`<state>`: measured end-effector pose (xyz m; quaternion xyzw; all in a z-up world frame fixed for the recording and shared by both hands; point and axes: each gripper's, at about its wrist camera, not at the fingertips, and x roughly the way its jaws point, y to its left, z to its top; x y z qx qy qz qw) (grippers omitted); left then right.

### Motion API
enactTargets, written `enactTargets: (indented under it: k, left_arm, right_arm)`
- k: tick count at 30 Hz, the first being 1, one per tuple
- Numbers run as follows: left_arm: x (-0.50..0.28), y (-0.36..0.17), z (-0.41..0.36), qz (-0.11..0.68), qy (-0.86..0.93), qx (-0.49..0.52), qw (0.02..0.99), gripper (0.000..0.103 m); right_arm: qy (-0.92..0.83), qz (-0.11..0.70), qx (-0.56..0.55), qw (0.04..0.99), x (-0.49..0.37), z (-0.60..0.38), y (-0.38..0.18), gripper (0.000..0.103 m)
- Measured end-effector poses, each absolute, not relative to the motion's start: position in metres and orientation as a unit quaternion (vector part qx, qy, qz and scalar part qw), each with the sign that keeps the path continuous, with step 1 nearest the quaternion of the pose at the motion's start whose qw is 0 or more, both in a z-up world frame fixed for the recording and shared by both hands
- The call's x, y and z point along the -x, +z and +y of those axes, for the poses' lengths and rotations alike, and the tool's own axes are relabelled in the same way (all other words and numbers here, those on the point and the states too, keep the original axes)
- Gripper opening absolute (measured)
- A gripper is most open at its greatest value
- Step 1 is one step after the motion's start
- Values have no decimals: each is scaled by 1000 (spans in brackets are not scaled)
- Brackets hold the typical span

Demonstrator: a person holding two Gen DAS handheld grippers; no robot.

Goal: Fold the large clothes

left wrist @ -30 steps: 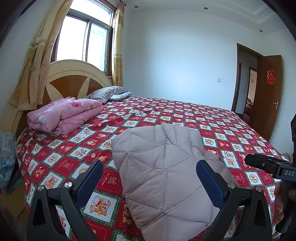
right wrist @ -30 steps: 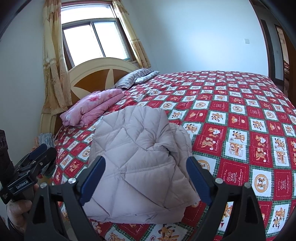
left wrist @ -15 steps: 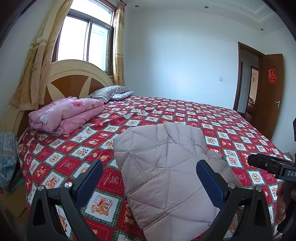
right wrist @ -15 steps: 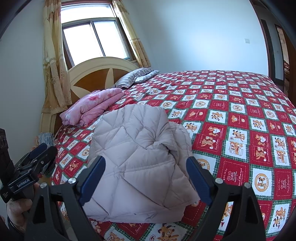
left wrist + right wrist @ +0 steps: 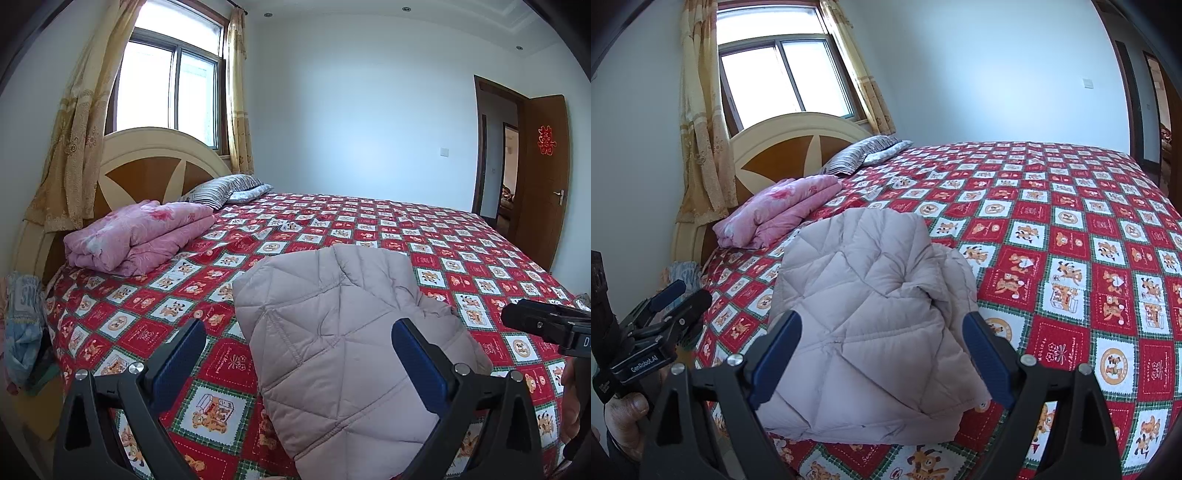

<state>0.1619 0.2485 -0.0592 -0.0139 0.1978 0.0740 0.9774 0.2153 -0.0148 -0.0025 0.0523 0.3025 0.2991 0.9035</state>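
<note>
Jacket (image 5: 871, 317) lies folded on bed (image 5: 1071, 221) beyond both spread, empty tools (image 5: 882, 354) (image 5: 299, 363).

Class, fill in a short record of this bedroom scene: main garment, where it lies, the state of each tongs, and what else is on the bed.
garment: quilted beige jacket, folded into a bundle
location: near edge of the bed with the red patterned cover
left tongs: open, empty
right tongs: open, empty
also on bed: folded pink blanket, striped pillow by the headboard

one folded quilted jacket (image 5: 343, 339), one pink folded blanket (image 5: 140, 232), two pillows (image 5: 221, 188), one bed (image 5: 461, 236), two grippers (image 5: 299, 365)
</note>
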Motion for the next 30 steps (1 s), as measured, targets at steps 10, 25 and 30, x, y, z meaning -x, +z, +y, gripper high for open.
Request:
enactTargets:
  k: [10,25,30]
  left_arm:
    - [-162,-57,253,197,73,26,977,101]
    - [-159,-62,246,175,95,-6,980,102]
    - [-159,-62,242,170,92,-13,981,102]
  right_arm:
    - [308,301,-40,902,-213,-9,-1,91]
    - [310,307,-33,899,-214,-8,-6,91]
    - [308,311,-32,899,-213,-10,-9,91]
